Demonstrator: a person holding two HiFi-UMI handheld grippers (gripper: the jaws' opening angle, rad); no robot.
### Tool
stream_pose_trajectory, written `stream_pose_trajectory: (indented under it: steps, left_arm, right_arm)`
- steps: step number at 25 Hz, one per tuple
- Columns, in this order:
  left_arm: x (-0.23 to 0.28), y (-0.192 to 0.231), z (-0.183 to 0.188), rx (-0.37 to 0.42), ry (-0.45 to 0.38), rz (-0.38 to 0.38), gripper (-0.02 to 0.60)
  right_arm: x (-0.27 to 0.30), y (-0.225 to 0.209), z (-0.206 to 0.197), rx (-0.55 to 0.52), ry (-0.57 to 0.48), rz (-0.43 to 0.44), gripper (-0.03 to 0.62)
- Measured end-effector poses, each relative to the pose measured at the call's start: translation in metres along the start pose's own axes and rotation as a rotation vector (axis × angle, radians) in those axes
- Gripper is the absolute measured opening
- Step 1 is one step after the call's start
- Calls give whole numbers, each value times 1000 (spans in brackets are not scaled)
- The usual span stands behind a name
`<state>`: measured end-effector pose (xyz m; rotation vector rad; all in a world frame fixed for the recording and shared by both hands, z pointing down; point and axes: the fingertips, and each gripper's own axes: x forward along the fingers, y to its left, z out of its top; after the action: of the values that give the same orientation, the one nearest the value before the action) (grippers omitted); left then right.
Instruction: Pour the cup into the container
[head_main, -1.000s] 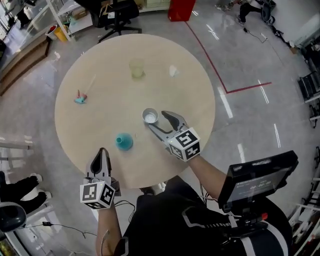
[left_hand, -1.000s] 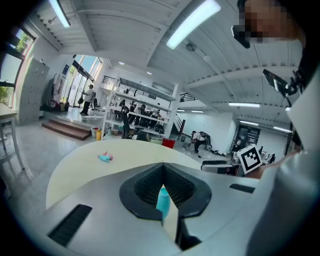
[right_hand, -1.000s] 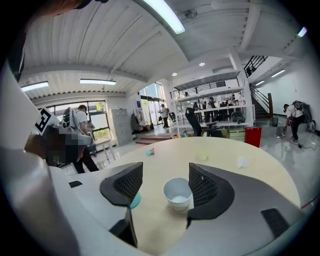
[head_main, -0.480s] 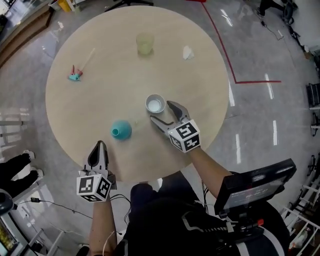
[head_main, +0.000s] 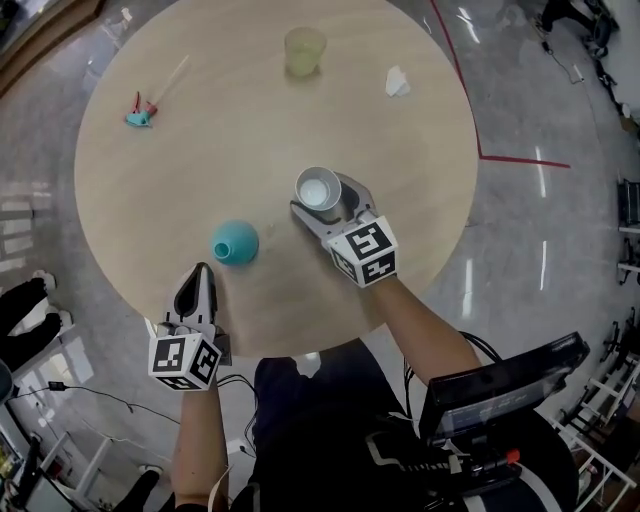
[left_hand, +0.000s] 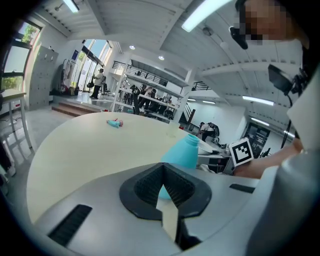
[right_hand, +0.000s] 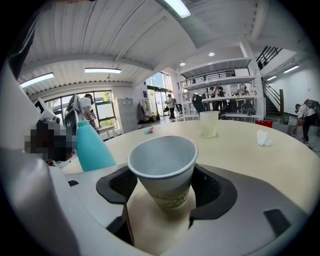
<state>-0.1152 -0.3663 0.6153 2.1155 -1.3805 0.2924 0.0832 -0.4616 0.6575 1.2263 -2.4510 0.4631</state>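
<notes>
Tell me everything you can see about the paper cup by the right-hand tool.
The paper cup is white and tapered, with a rolled rim and a faint greenish print low on its side. It stands upright on the round table, between the jaws of the right tool, which have just been opening; they seem not to press it. Whether it holds liquid is unclear.

Overhead plus low close-up, same cup (head_main: 320, 188)

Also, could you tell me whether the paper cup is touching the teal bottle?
Apart. The head view shows bare table between the paper cup and the teal bottle.
</notes>
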Motion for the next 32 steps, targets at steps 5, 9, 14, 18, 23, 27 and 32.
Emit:
stream_pose_trajectory:
  steps: [5,9,14,18,23,27,32]
  left_arm:
    - [-6,-2,2,9,-16,5,-6]
    - [-12,-4,8,24,-30,1,-6]
    - [-25,-13,28,53,-60,-13,-6]
    - [-41,-23,45,69,-92,-18,-6]
    - [-56,-30,62,81,-119,-28,-6]
    - [-66,-35,73,108,-133,-54,-6]
    - [-82,-34,84,127,-163,-65,-6]
  right_arm:
    - [1,1,1,-32,-8,7,319]
    - [-5,7,6,-41,-21,12,314]
    - [-22,19,27,-58,-17,8,314]
    - [-40,30,53,-51,-27,-3,314]
    - [-58,44,83,-73,-24,-16,314]
    - [-67,61,101,-122,-5,-33,314]
    - [-70,83,108,-200,29,-45,314]
